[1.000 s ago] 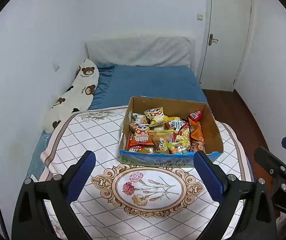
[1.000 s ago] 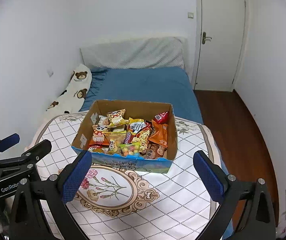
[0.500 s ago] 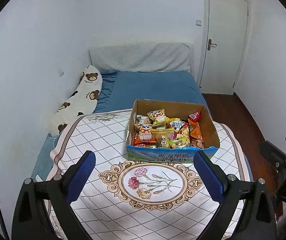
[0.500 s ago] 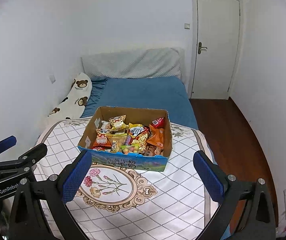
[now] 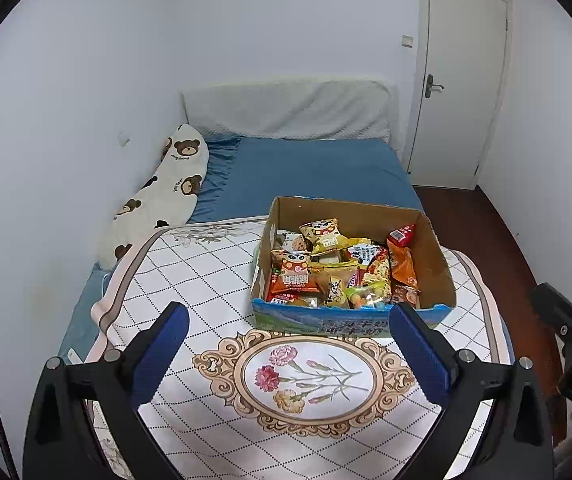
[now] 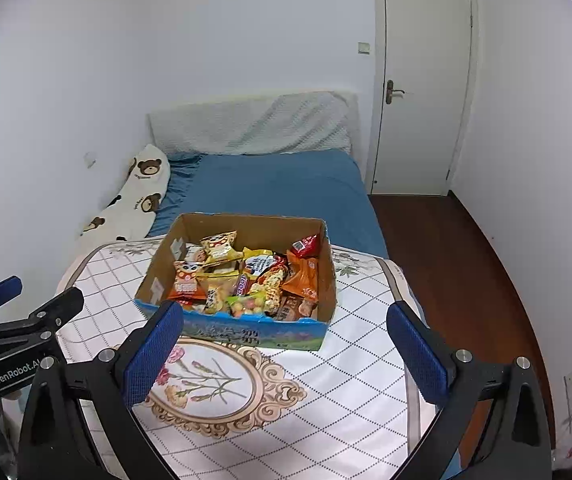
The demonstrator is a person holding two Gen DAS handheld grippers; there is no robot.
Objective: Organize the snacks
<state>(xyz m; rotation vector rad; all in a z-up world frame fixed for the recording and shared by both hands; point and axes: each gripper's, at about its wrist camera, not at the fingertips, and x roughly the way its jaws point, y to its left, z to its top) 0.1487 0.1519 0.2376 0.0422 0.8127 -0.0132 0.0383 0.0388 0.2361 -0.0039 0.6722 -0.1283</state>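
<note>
snacks sitting in the box, both grippers waiting apart

the snacks (image 5: 338, 268) are lying heaped in the box (image 5: 438, 264), right of centre in the left wrist view and near centre in the right wrist view. the box is sitting on the desk (image 5: 189, 280), on its patterned cloth, so the packets are staying gathered in one place. whether they are already sorted there or are waiting to be taken out, the scene is fitting both. the left gripper (image 5: 286, 344) is hovering low in its frame with its fingers spread wide and empty. the right gripper (image 6: 283, 340) is hovering likewise, fingers released, gripping nothing, short of the box front.
</note>
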